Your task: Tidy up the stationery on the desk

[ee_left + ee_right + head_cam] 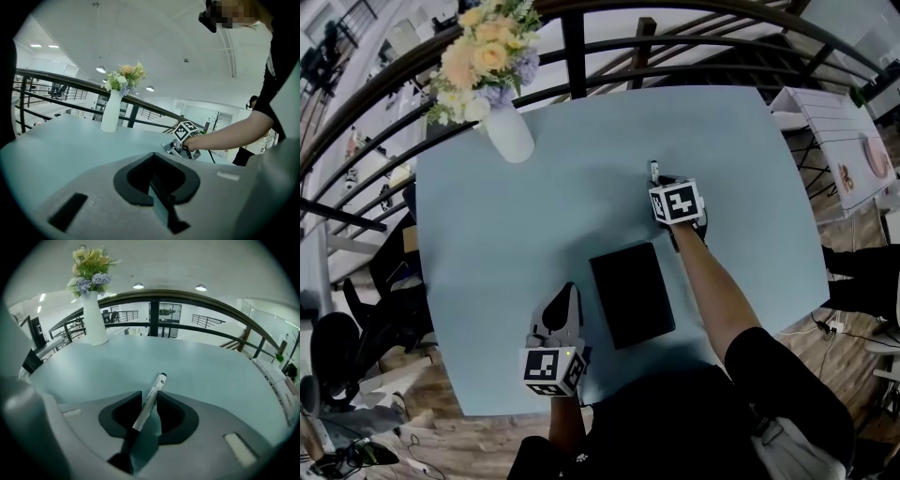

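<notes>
**Right claw [149, 394] closed on marker [155, 387]; putting away not yet done**

Right claw is seen with its 2 jaws pressed on a white marker with a black cap. The marker is clamped along the gap between the jaws, and its cap end sticks out forward past the jaw tips. In the head view this claw is held over the far middle of the table [487, 244], beyond the case [631, 293] and apart from it. Whether the marker is lifted or its tip rests on the table cannot be told.

The left claw [153, 164] is closed with nothing between its jaws. It is held at the near side of the table, just beside the near left corner of the case.

The case is a flat black thing that lies in the middle of the table. Whether it is open cannot be told. A vase [508, 131] with flowers stands at the far left corner.

Only 1 piece of stationery is seen, the marker. The pick-up is judged as done, or nearly done. The carrying to the case and the placing there are judged as left. If the case must be opened first, the free left claw could probably be used for that.
</notes>
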`<action>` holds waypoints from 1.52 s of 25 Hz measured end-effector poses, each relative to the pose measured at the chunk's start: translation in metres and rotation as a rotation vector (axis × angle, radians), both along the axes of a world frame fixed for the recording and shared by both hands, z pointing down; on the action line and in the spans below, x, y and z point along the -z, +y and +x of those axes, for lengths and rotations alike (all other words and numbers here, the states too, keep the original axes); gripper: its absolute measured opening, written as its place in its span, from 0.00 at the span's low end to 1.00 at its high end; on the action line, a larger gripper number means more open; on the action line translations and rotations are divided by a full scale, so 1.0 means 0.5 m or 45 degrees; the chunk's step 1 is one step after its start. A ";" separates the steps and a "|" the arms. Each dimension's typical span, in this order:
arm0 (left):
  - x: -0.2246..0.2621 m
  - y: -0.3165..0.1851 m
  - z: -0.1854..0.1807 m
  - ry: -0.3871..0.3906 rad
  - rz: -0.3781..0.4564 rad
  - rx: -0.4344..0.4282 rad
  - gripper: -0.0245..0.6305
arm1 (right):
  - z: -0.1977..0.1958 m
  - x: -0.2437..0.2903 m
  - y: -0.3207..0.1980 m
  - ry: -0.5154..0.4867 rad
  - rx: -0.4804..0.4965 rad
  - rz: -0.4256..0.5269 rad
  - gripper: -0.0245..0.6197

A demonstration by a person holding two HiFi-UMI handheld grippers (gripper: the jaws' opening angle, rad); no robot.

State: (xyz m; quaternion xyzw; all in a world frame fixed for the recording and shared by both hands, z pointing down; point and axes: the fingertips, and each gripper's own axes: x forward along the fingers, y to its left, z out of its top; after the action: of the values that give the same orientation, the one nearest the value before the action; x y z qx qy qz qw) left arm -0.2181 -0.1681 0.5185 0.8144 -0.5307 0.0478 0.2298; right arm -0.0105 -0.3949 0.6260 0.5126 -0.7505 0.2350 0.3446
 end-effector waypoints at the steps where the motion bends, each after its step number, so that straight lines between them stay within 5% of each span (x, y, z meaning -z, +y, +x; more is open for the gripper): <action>1: 0.001 0.001 0.001 0.003 0.001 -0.002 0.03 | 0.003 0.000 -0.001 -0.019 -0.022 0.000 0.21; 13: 0.006 0.011 -0.012 0.017 -0.006 0.024 0.03 | 0.027 0.002 -0.004 -0.223 -0.191 -0.002 0.15; 38: 0.060 0.044 0.031 0.000 0.061 -0.004 0.03 | 0.065 0.061 0.135 -0.411 -0.223 0.104 0.15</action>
State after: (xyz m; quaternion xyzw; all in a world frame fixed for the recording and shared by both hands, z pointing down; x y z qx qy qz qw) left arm -0.2027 -0.1459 0.4885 0.8205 -0.5304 0.0354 0.2102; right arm 0.0218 -0.3276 0.5955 0.5453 -0.7574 0.3126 0.1770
